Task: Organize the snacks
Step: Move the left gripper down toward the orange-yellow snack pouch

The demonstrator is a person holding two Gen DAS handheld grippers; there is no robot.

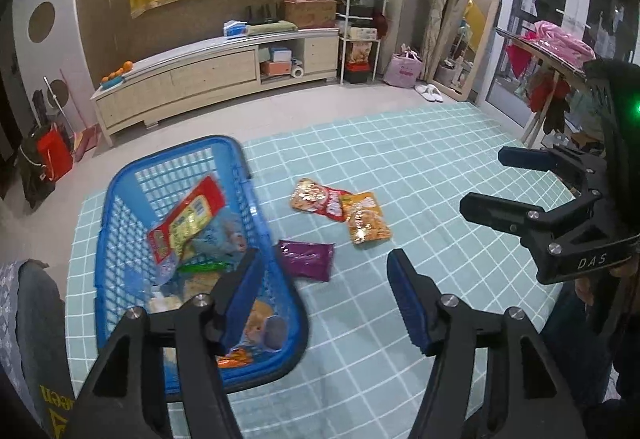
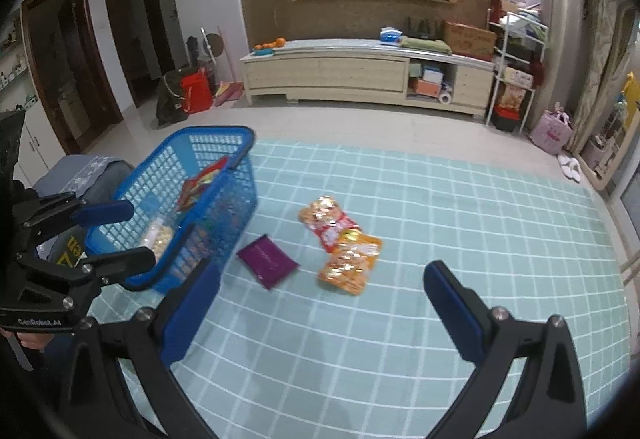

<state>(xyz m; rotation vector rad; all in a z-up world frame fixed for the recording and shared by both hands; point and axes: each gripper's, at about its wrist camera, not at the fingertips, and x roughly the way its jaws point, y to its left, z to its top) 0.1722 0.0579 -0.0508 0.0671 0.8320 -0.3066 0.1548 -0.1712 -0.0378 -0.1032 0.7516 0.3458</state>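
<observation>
Teal checked mat (image 2: 400, 319) w/ blue basket (image 1: 256, 199) in living rm; both hand-held grippers gape, empty.

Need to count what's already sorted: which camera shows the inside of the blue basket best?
The left wrist view: it looks down into the blue basket, showing the packets inside. The right wrist view sees the basket from the side, its contents mostly behind the mesh wall.

- The basket (image 1: 120, 199) is seen as glossy blue plastic lattice.
- The snack packets (image 1: 362, 217) are shown as shiny foil.
- The checked cloth (image 2: 440, 219) is seen as matt.
</observation>
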